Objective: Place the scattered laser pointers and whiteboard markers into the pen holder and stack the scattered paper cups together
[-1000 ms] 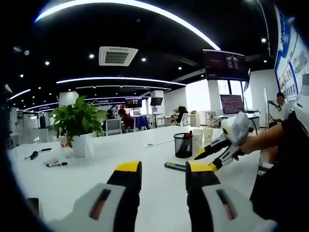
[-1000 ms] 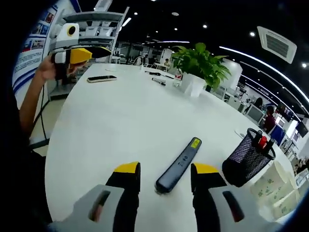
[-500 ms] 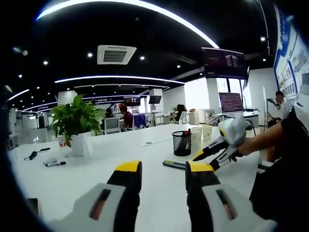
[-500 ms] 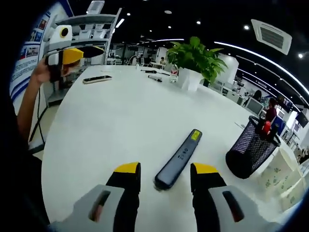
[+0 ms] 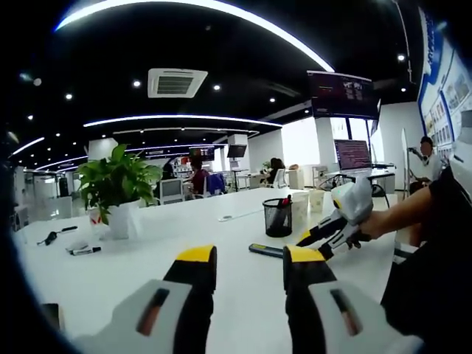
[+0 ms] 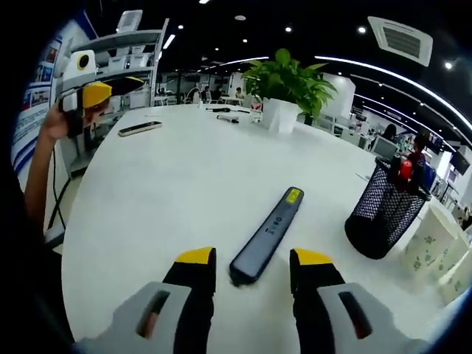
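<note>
Right gripper (image 6: 245, 265) hangs low over the white table (image 6: 169, 184) with its two yellow-tipped jaws spread apart and holding nothing; the near end of one grey laser pointer (image 6: 267, 234) lies between the tips, though whether either jaw touches it cannot be made out. The pointer lies flat, its long axis running from the jaws away and to the right, with the yellow-labelled end far and aimed toward the left of the black mesh pen holder (image 6: 386, 216). That holder stands upright just right of the pointer, apart from it, with a red-capped marker and some darker sticks inside — their number is too blurred to count. Two paper cups (image 6: 434, 243) sit at the right edge beyond the holder, partly cut off by the view. Left gripper (image 5: 248, 267) is also open and empty, held above bare table; in the right gripper view it appears far left (image 6: 88, 99) in a hand. From the left gripper view the pointer (image 5: 266, 251) is a thin dark bar with the holder (image 5: 278, 217) behind it and the right gripper (image 5: 328, 232) angled down at its right end. One potted plant (image 6: 284, 92) stands at the far side, with a flat dark device (image 6: 140, 128) on the far left and a few small dark items near the plant that are too small to identify.
</note>
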